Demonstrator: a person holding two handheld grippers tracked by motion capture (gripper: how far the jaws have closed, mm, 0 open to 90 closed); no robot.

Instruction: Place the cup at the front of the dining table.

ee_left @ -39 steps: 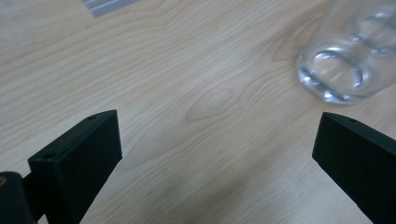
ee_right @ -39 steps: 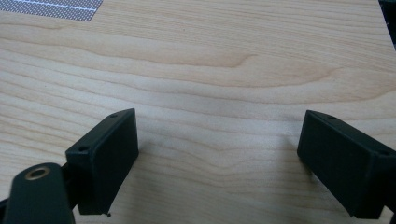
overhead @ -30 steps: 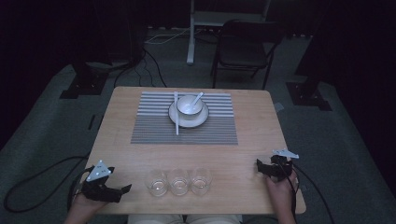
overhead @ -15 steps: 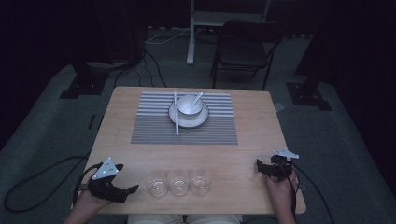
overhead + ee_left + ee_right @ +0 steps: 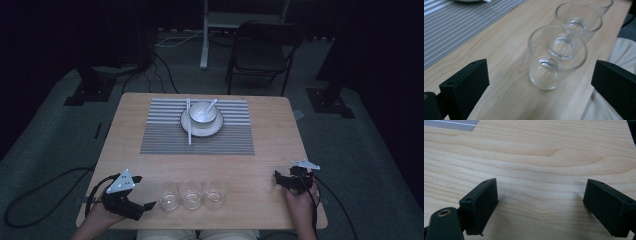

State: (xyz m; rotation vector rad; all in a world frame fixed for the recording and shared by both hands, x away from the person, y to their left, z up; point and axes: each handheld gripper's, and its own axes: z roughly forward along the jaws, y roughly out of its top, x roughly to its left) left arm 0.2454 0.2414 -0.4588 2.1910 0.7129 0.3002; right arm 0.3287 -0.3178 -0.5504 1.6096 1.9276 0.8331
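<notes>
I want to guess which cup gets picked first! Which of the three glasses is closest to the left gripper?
The leftmost glass in the row. It stands just in front of the open left gripper, while the middle glass and right glass stand farther along.

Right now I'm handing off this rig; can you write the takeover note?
Left hand-held gripper: open, aimed at the nearest of three clear empty glass tumblers, not touching it.
Right hand-held gripper: open, holding nothing, over bare light wooden table.
Tumblers stand in a row at the near edge.
Done: nothing gripped yet.
Left: probably close on that first tumbler.
</notes>
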